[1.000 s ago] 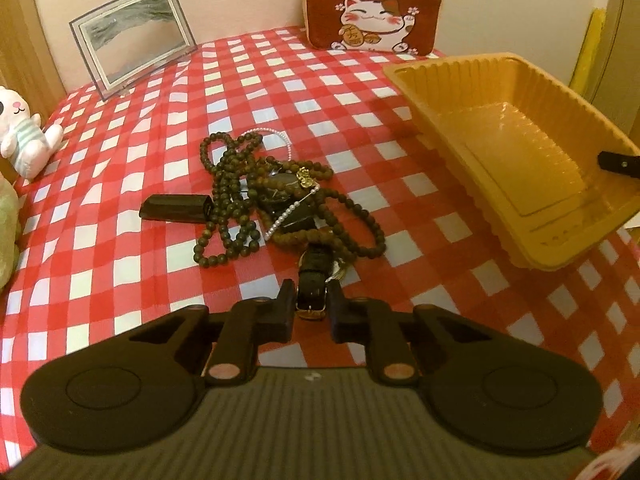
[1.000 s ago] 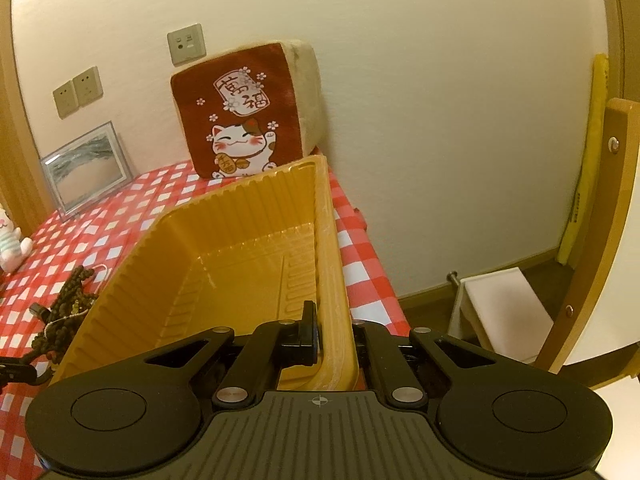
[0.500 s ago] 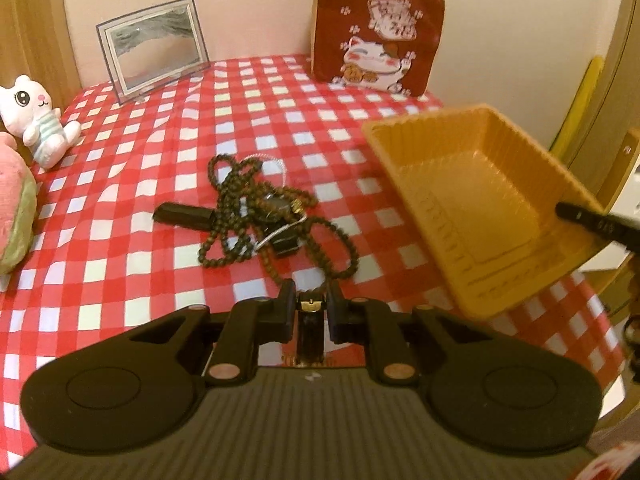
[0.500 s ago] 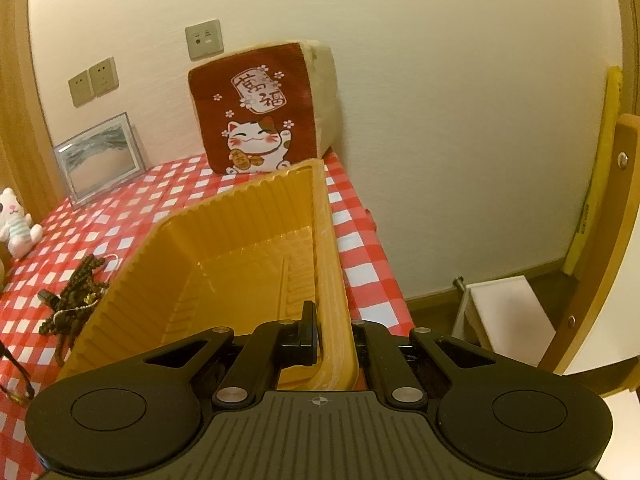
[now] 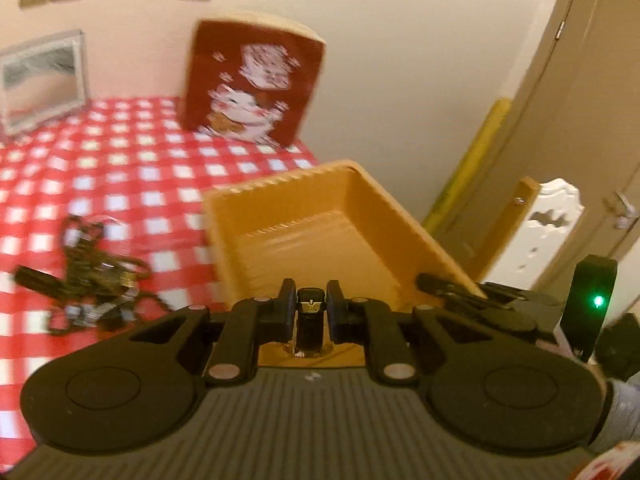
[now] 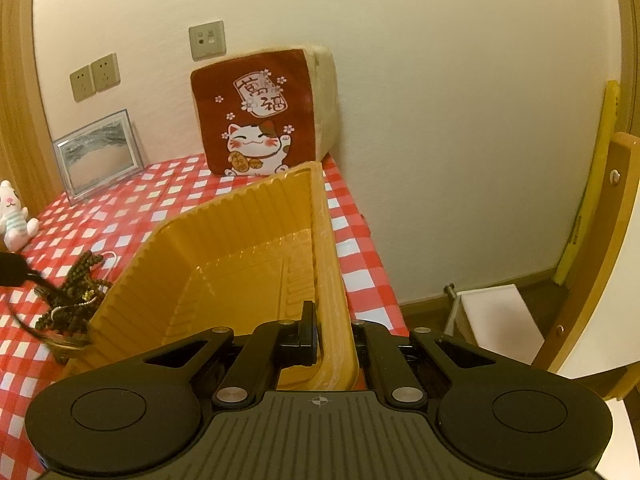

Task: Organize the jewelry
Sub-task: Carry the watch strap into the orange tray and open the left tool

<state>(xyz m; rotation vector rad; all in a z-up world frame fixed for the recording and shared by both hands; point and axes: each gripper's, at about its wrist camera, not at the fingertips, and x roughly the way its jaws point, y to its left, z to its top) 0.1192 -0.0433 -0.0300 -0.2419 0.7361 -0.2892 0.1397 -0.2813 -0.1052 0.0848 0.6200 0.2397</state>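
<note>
My left gripper [image 5: 311,300] is shut on a black watch strap with a gold buckle [image 5: 310,318], which hangs between the pads just above the near rim of the orange plastic tray [image 5: 372,216]. The view is blurred by motion. A tangle of dark bead strings and a pearl strand [image 5: 96,280] lies on the red checked cloth to the left of the tray. My right gripper [image 6: 332,320] is shut on the tray's right rim [image 6: 326,240] and holds the tray tilted up. In the right wrist view the beads [image 6: 76,292] lie beyond the tray's left wall.
A cat-print cushion [image 5: 252,84] and a framed picture [image 5: 40,80] lean on the back wall. A small plush toy [image 6: 14,216] sits at the far left. The table edge drops off right of the tray, with a white stool [image 6: 496,320] and a wooden chair frame [image 6: 600,248] below.
My left gripper lifted the watch strap off the bead pile and swung right to the tray's near rim. The right gripper kept its hold on the tray's rim.
</note>
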